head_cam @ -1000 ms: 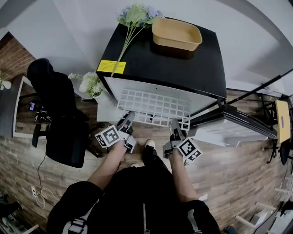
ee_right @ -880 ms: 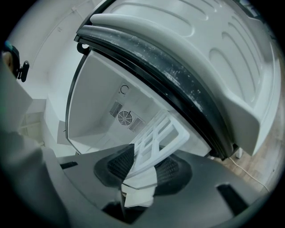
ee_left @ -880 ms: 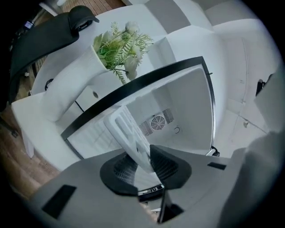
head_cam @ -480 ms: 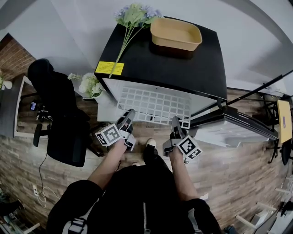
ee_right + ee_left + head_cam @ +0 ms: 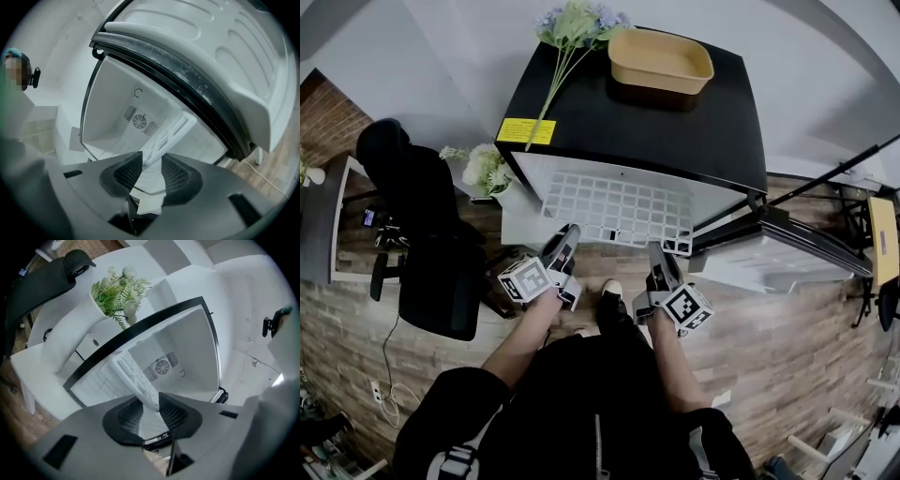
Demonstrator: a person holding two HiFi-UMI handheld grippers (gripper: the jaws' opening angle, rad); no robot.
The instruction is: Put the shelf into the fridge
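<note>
Stiffness is what matters most with the white plastic grid shelf (image 5: 614, 211): an open lattice with a thicker rim, it looks light and rigid, so it should slide as one flat piece and not sag, though the thin bars could probably crack if twisted or forced. It lies level, its far part already inside the mouth of the black compact fridge (image 5: 675, 131), its front rim jutting out toward the person, and the white-lined fridge door (image 5: 778, 258) swung wide to the right. The left gripper (image 5: 566, 239) has its fingers (image 5: 129, 416) closed on the front rim near the left corner. The right gripper (image 5: 658, 255) has the rim between its fingers (image 5: 176, 176) near the right corner; its jaws have just been closing further and now seem to pinch it, spread wide by the rim's thickness. The solid rim is the sensible place to hold, one grip toward each corner, since smooth plastic may slip and uneven pushing would likely skew the shelf and jam it against the side walls.
</note>
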